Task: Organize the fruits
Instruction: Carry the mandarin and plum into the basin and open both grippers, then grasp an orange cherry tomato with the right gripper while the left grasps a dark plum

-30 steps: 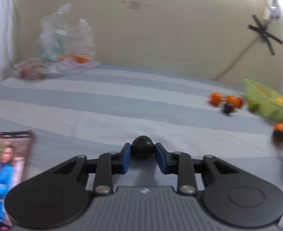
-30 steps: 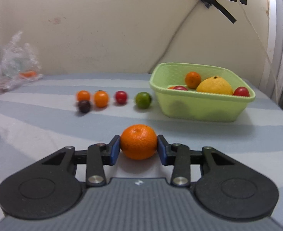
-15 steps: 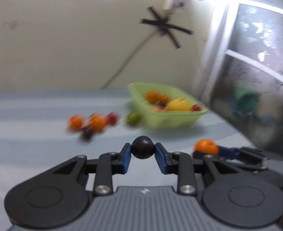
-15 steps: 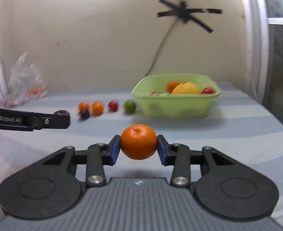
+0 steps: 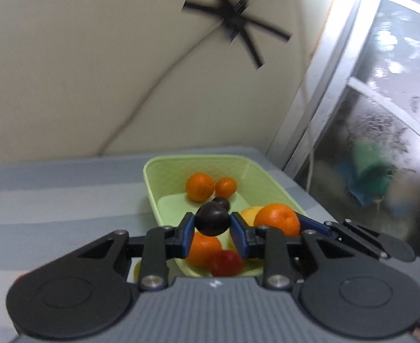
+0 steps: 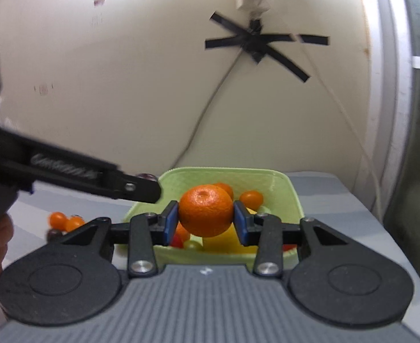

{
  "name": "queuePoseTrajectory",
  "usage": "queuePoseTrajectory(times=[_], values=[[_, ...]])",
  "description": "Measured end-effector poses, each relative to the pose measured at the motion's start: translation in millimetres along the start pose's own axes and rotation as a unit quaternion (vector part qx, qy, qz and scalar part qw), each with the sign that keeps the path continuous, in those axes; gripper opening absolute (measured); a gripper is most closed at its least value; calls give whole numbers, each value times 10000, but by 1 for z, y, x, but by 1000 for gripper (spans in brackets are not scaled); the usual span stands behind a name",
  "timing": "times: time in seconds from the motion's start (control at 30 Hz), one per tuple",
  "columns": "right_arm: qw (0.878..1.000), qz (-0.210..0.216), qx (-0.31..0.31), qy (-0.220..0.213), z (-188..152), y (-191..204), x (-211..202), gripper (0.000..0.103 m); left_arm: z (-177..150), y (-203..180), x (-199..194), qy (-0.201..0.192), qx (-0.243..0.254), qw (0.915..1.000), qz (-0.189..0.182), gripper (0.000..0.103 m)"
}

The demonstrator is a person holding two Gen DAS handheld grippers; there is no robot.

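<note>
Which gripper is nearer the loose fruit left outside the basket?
Left. The left gripper hangs over the basket's near-left corner beside the loose fruit; the right gripper is farther right.

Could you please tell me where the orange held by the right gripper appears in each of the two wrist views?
Left wrist view: the orange sits right of centre, beside the dark fruit in the left gripper, over the green basket.
Right wrist view: the orange is at centre, clamped in the right gripper.
Shared landmark: the black tape cross on the wall.
</note>
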State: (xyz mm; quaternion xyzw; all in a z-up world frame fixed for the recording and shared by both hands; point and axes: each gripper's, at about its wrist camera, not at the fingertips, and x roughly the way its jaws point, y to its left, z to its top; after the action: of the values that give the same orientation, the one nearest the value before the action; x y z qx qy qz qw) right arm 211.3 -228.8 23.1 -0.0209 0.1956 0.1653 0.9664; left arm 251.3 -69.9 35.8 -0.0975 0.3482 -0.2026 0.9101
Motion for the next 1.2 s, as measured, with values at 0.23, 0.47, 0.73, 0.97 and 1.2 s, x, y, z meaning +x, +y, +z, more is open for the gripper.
queuePoseTrajectory(times=[0.23,0.47,0.73,0.97,1.2], values=[[9978,-143,-638,-87,-4,15,22,45,16,15,37,267,-63,9996,-49,29],[9952,-189,-906,-307,-12,27,16,46,18,18,24,21,-105,9999,-94,34],[9982,202,-285,-496,-11,27,-23,45,-20,64,-87,-868,-393,9939,560,34],[9943,1028,157,247,-36,64,-40,37,-87,109,-124,-762,-958,9833,1348,34],[9933,1054,-147,443,-31,98,-23,35,-103,108,-108,-540,-817,9885,1154,34]])
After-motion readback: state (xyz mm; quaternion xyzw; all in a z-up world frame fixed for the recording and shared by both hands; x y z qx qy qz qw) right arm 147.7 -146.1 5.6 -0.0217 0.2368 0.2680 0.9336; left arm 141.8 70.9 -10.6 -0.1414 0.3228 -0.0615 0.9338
